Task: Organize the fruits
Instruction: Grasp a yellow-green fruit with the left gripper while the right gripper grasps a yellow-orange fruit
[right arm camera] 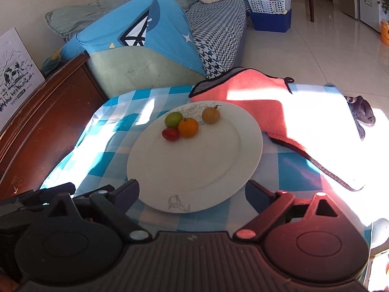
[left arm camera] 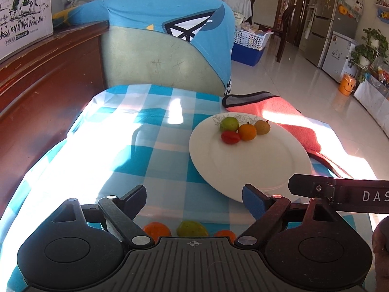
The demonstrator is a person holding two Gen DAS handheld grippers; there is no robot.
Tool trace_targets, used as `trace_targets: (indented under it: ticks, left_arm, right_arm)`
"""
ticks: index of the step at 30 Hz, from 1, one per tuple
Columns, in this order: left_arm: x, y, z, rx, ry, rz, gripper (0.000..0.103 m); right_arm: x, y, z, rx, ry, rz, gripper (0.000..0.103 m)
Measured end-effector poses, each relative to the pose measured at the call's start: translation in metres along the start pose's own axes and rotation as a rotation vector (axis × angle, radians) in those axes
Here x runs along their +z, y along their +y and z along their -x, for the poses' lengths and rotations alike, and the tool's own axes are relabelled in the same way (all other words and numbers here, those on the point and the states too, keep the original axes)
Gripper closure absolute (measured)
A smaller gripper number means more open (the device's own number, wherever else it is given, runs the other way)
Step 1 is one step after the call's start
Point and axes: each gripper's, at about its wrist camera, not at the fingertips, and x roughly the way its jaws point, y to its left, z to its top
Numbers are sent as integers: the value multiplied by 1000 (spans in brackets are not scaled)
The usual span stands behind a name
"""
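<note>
A white plate (left arm camera: 255, 165) (right arm camera: 206, 165) lies on the blue checked tablecloth. At its far side sit a green fruit (left arm camera: 229, 124) (right arm camera: 173, 119), an orange fruit (left arm camera: 247, 132) (right arm camera: 188, 127), a red fruit (left arm camera: 230, 137) (right arm camera: 170, 134) and a brownish fruit (left arm camera: 262, 126) (right arm camera: 210, 114). My left gripper (left arm camera: 194, 203) is open and empty, left of the plate's near rim. Below it lie an orange fruit (left arm camera: 156, 230), a green fruit (left arm camera: 192, 228) and another orange fruit (left arm camera: 225, 234) on the cloth. My right gripper (right arm camera: 192, 197) is open and empty at the plate's near rim.
A pink towel (left arm camera: 274, 112) (right arm camera: 267, 102) lies right of the plate. A sofa with a blue cover (left arm camera: 165, 43) (right arm camera: 145, 48) stands behind the table. A brown wooden cabinet (left arm camera: 43, 80) is at the left. A shoe (right arm camera: 362, 114) lies on the floor.
</note>
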Motion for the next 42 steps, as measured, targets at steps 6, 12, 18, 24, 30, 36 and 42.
trace_targets:
  ticks: [6, 12, 18, 24, 30, 36, 42]
  left_arm:
    - [-19, 1, 22, -20, -3, -6, 12]
    - [-41, 2, 46, -13, -31, -21, 9]
    - [-63, 9, 63, 1, -13, -12, 9]
    - [-83, 14, 69, 29, 32, -24, 9]
    - [-97, 20, 71, 42, 68, -25, 9]
    - [-105, 42, 78, 46, 58, 39, 9]
    - [-109, 61, 83, 72, 24, 105, 9]
  right_arm:
    - [-28, 3, 18, -3, 5, -9, 4]
    - [-56, 7, 36, -14, 3, 14, 4]
    - [-74, 16, 44, -16, -2, 54, 4]
    - [-87, 24, 45, -19, 11, 94, 5]
    - [-95, 30, 40, -29, 54, 119, 5]
    - [-100, 36, 38, -6, 63, 136, 9]
    - [-100, 45, 38, 18, 34, 137, 11]
